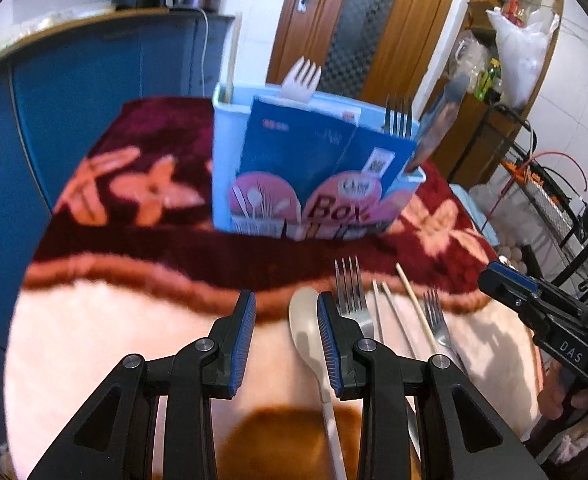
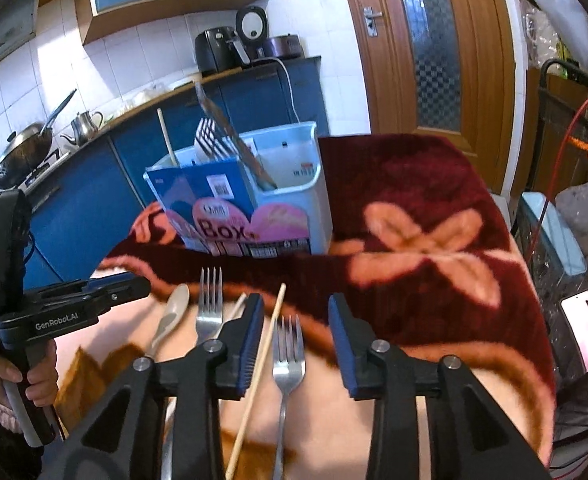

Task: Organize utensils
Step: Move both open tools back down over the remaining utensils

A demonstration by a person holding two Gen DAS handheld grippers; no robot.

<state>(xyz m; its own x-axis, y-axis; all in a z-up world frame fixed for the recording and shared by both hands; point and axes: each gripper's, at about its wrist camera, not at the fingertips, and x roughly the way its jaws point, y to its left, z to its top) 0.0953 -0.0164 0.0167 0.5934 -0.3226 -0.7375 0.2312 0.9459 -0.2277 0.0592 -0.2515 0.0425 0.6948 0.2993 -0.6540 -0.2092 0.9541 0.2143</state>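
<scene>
A light blue utensil box (image 1: pixel 230 168) (image 2: pixel 314 200) stands on the blanket at the back, holding a pale fork (image 1: pixel 302 80), a metal fork (image 1: pixel 398 120), a chopstick and a brown-handled utensil (image 2: pixel 234 140). Loose on the pale part of the blanket lie a beige spoon (image 1: pixel 306 320) (image 2: pixel 170 316), two metal forks (image 1: pixel 350 292) (image 2: pixel 290 352) and a wooden chopstick (image 1: pixel 414 304) (image 2: pixel 266 344). My left gripper (image 1: pixel 286 320) (image 2: pixel 134 284) is open above the spoon. My right gripper (image 2: pixel 296 320) (image 1: pixel 490 276) hangs open over one fork and the wooden chopstick.
A dark red flowered blanket (image 2: pixel 414 200) covers the table. Blue kitchen cabinets (image 1: pixel 94 100) with appliances run behind and to the left, and a wooden door (image 2: pixel 434 40) stands behind. At the right are a wire rack (image 1: pixel 554 200) and a lit phone (image 2: pixel 586 320).
</scene>
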